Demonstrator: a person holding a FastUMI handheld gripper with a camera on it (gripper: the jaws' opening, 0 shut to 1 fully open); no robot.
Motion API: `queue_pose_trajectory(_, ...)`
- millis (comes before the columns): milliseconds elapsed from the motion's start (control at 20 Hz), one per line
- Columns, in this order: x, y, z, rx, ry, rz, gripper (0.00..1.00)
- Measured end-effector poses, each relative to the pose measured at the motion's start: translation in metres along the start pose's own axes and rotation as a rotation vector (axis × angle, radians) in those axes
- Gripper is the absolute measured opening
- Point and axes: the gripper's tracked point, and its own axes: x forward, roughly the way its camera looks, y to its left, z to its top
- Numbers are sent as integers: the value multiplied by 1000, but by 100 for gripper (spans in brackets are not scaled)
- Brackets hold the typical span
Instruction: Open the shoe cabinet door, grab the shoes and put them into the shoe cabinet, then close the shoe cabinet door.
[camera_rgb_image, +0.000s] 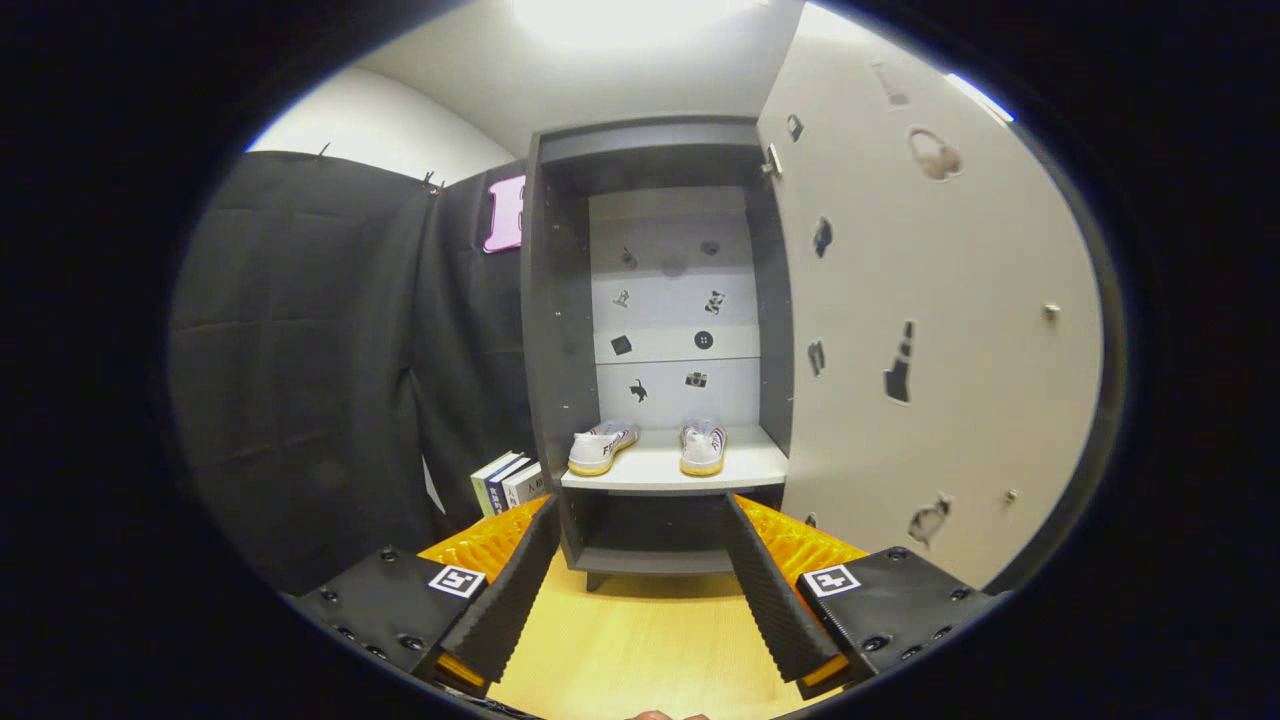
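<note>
- The shoe cabinet (650, 330) fills the centre of the frame, a tall dark carcass standing on a pale wooden floor (640, 640), its inside open to view with small stickers on the light back panel.
- The shoe cabinet door (930, 330) takes the right half of the frame, swung wide open with its pale inner face toward the camera and a small knob stud showing near its far edge.
- The black cloth wall (320, 380) covers the left of the frame; at its foot, just left of the cabinet's base, a few books (512, 482) stand leaning.
- The gripper (640, 600) sits at lower centre, fingers spread wide and released, nothing between them; the cabinet's lower compartment lies just ahead in the gap.
- The shoes (652, 447), a white pair with yellowish soles, stand side by side on the middle shelf (660, 470) just below centre, heels toward the camera, the left one turned slightly outward.
- Judgement: opening and loading look done, so the step in hand is the closing one.
- Next move calls for carrying the gripper right, getting a finger behind or against the door's free edge, and swinging it leftward until it meets the cabinet front, without brushing the shoes.
</note>
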Motion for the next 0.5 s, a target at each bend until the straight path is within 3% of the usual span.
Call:
queue_pose_trajectory(250, -84, -56, -5, 42, 7, -77, 99)
queue_pose_trajectory(500, -134, -121, 11, 69, -35, -138, 98)
